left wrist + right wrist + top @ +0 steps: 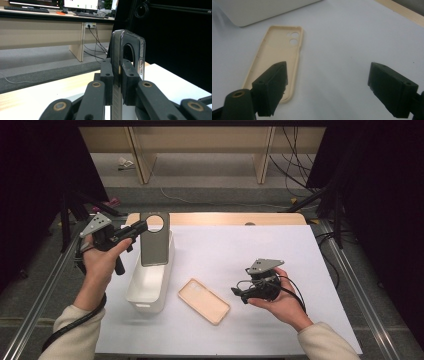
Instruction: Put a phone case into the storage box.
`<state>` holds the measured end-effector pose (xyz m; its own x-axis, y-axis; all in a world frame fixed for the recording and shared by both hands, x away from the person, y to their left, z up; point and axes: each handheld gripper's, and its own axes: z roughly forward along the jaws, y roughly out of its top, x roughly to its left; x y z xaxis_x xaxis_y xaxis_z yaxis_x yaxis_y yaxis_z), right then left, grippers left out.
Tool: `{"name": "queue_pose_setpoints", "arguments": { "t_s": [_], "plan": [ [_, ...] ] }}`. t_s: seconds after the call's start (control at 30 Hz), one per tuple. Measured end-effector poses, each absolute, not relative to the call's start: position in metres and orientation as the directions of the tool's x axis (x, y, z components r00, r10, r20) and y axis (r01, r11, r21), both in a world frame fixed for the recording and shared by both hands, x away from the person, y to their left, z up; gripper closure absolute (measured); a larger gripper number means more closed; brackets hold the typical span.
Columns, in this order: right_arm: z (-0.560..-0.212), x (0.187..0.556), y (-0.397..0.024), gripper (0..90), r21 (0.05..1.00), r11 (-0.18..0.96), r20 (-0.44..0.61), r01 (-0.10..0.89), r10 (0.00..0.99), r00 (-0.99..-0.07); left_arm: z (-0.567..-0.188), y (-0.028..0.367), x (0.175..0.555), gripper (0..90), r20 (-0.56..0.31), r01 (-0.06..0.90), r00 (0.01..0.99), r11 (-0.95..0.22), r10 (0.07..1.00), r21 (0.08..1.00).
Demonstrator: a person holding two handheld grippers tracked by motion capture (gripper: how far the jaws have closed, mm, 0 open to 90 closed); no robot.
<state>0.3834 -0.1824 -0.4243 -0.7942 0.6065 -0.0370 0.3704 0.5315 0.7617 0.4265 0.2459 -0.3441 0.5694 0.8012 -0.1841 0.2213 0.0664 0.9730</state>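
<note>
So here's how our bench looks, starting from our side. Our right gripper (pixel 239 293) sits low over the white sheet (pixel 250 250) toward the near right part of the bench, pointing left, and its jaws are spread wide with nothing between them. In the right gripper view one pad hangs over the near end of the beige phone case (pixel 275 62), the other is off over bare sheet; we can't tell if the first pad actually touches the case.

That beige phone case (pixel 204 300) lies flat and open side up, near the middle of the sheet and a bit toward the near edge, just beside the white bin (pixel 150 280). It's angled, and you can see the two round camera holes at its far end in the right gripper view.

The white bin is a long tray running near to far on the left half of the sheet.

Further back, our left gripper (pixel 137 229) is lifted up near the far left corner of the bench and clamped tight on a dark grey phone case (pixel 154 240). It pinches the case by its side edge up next to the big round camera cutout, and the case hangs upright over the far end of the bin. In the left gripper view the dark grey phone case (pixel 127 50) stands edge-on between the two pads, both pressed flat against it.
</note>
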Motion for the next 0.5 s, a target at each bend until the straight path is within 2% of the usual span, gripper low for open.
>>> {"name": "queue_pose_setpoints", "arguments": {
  "t_s": [0.5],
  "plan": [
    [-0.424, 0.384, -0.182, 17.0, 0.765, 0.519, -0.022, 0.381, 0.613, -0.79, -0.347, 0.259, 0.436, 81.3, -0.175, 0.217, 0.567, 0.059, 0.805, 0.974]
  ]
}}
